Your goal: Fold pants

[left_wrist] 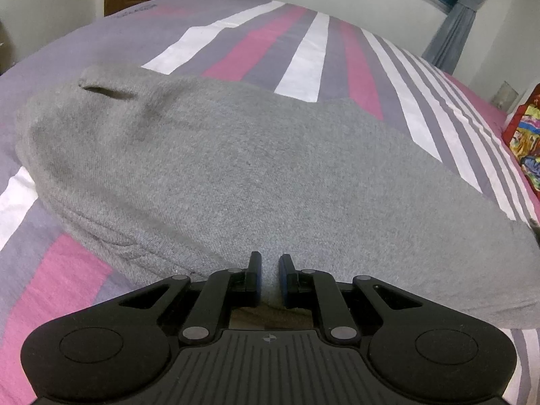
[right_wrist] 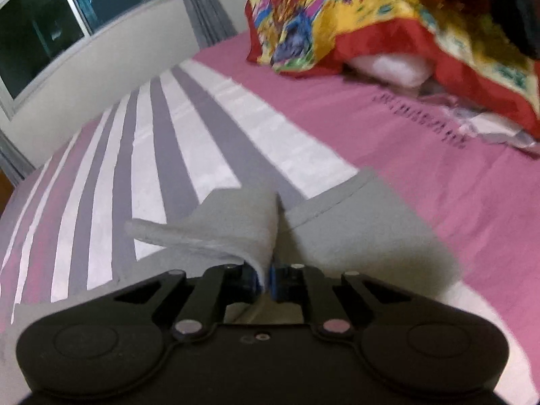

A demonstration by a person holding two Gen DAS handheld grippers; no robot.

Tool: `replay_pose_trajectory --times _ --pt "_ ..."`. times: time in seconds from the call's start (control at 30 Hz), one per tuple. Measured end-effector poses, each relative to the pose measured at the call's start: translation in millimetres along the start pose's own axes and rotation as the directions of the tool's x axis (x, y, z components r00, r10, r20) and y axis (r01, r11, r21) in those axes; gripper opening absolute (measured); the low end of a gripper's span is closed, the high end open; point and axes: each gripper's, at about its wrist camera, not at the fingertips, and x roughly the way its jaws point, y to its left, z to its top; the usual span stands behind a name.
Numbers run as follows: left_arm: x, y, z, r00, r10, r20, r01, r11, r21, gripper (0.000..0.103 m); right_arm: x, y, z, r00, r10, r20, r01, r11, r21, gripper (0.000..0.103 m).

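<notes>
The gray pants (left_wrist: 236,168) are seen lying folded on a striped bedspread (left_wrist: 303,54) of pink, white and gray-purple bands. In the left wrist view the garment spreads broadly across the middle, its near folded edge running from the lower left toward the lower right, with a pocket slit (left_wrist: 108,91) visible near the far left corner. The left gripper (left_wrist: 270,263) is held at that near edge, its jaws narrowed with a small gap between the blue pads; cloth is seen within the gap, but whether it is pinched cannot be told.

In the right wrist view, which is blurred, the right gripper (right_wrist: 268,275) is closed on a fold of the pants (right_wrist: 354,236), and a flap of the gray cloth is raised and curled over to the left above the jaws. The far hem edge lies straight across the stripes beyond.

Open bedspread is seen beyond the pants in both views. To the right, a bright red and yellow patterned cloth (right_wrist: 354,17) is heaped over a white pillow (right_wrist: 395,67), well apart from the pants. A window (right_wrist: 44,23) and gray curtains (left_wrist: 455,20) stand behind the bed.
</notes>
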Motion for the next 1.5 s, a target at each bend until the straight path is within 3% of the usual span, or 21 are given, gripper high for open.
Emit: replay_pose_trajectory --times 0.23,0.37,0.5,0.63,0.77,0.93,0.97,1.0,1.03,1.1,1.23,1.3,1.4,1.5 --pt "-0.3 -0.5 -1.6 1.000 0.005 0.004 -0.005 1.000 0.009 0.011 2.0 -47.8 -33.0 0.995 -0.075 -0.072 0.078 0.996 0.035 0.006" --pt "0.0 -2.5 -1.4 1.000 0.012 0.004 -0.012 1.000 0.018 0.011 3.7 -45.9 -28.2 0.995 -0.070 -0.068 0.070 0.998 -0.002 0.011" --pt "-0.7 -2.4 -2.2 1.000 0.013 0.005 -0.013 1.000 0.014 0.011 4.0 -54.3 -17.1 0.996 -0.074 -0.043 0.078 0.993 0.089 0.016" --pt "-0.6 -3.3 -1.7 1.000 0.016 0.003 -0.016 1.000 0.018 0.011 10.8 -57.6 -10.8 0.992 -0.118 -0.052 0.120 0.991 0.051 0.009" --pt "-0.8 -4.3 -1.5 1.000 0.018 0.006 -0.018 0.999 0.027 0.011 -8.6 -55.4 -14.2 0.997 -0.077 0.000 0.077 0.997 0.007 0.005" --pt "-0.7 -5.7 -0.9 1.000 0.022 0.005 -0.022 0.999 0.046 0.011 8.1 -64.1 -24.1 0.988 -0.137 -0.076 0.133 0.989 -0.060 0.006" --pt "-1.0 -5.2 -1.0 1.000 0.021 0.005 -0.021 0.999 0.048 0.011 8.4 -61.9 -24.2 0.986 -0.144 -0.078 0.138 0.987 -0.077 0.008" --pt "-1.4 -4.9 -1.3 1.000 0.020 0.005 -0.021 0.998 0.052 0.011 6.3 -60.0 -23.6 0.984 -0.165 -0.069 0.159 0.983 -0.091 0.021" --pt "-1.5 -5.1 -1.6 1.000 0.021 0.006 -0.021 0.998 0.057 0.011 1.5 -59.6 -22.6 0.980 -0.194 -0.042 0.189 0.978 -0.091 0.026" --pt "-3.4 -7.2 -1.1 1.000 0.030 0.009 -0.031 0.997 0.070 0.011 -9.7 -60.9 -20.6 0.977 -0.214 0.010 0.214 0.973 -0.080 0.031" --pt "-15.7 -21.2 1.2 0.999 0.023 0.034 -0.026 0.995 0.099 0.011 -31.6 -47.6 -11.1 0.971 -0.200 0.129 0.215 0.970 -0.112 0.031" --pt "-19.1 -33.5 3.0 0.999 0.001 0.046 -0.006 0.993 0.119 0.011 -31.8 -30.3 -6.7 0.975 -0.152 0.165 0.181 0.966 -0.182 0.034" --pt "-13.7 -55.2 5.1 0.999 -0.026 0.035 0.021 0.990 0.140 0.011 -11.8 -2.6 -9.4 0.995 -0.062 0.076 0.082 0.952 -0.294 0.035" --pt "-5.1 -75.5 5.7 0.999 -0.037 0.038 0.030 0.985 0.172 0.011 11.0 23.5 -20.1 1.000 -0.011 0.003 0.012 0.939 -0.345 0.035"
